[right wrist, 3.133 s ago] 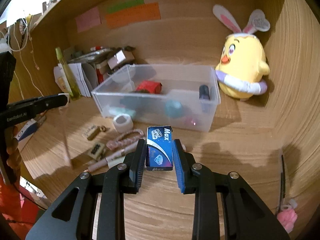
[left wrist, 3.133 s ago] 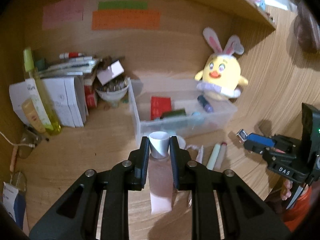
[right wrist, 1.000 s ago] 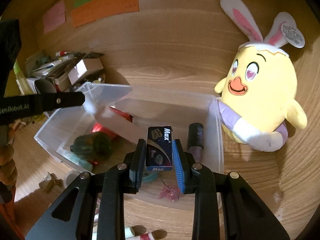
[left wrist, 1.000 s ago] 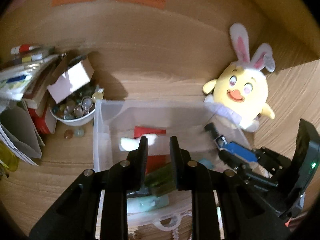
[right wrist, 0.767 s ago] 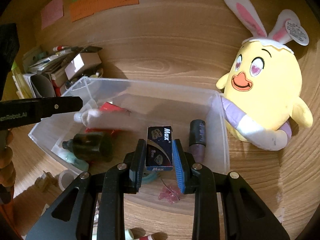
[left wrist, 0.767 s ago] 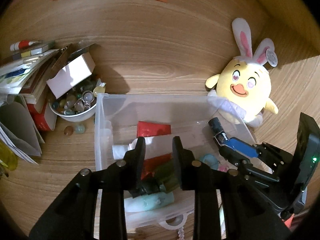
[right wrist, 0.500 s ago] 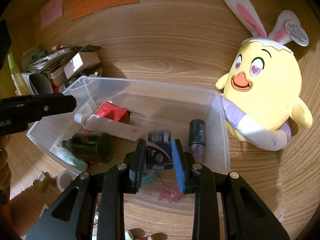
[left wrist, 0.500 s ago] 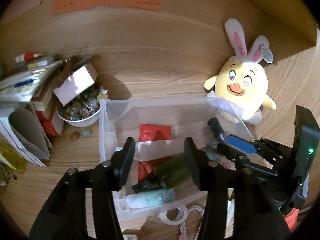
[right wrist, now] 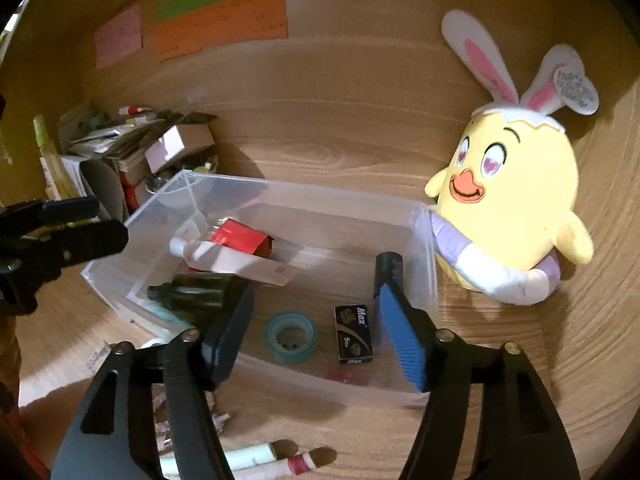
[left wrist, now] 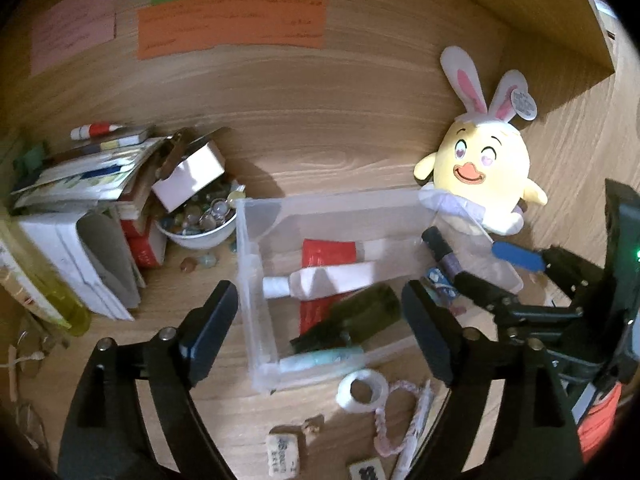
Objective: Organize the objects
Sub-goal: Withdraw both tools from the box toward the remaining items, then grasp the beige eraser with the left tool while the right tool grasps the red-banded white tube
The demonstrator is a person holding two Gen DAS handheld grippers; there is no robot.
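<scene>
Right wrist view: right gripper [right wrist: 316,328] jaws just opened, nothing held; Max box [right wrist: 354,334] released, flat on bin [right wrist: 280,192] floor, lower centre, beside tape roll [right wrist: 291,336]. Left gripper [left wrist: 320,320] spread wide, empty, over bin's near-left rim.

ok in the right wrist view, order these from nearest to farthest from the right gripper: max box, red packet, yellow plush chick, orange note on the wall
1. max box, in the bin between the open fingers
2. red packet, bin's far left
3. yellow plush chick, right, outside the bin
4. orange note, up on the back wall
</scene>
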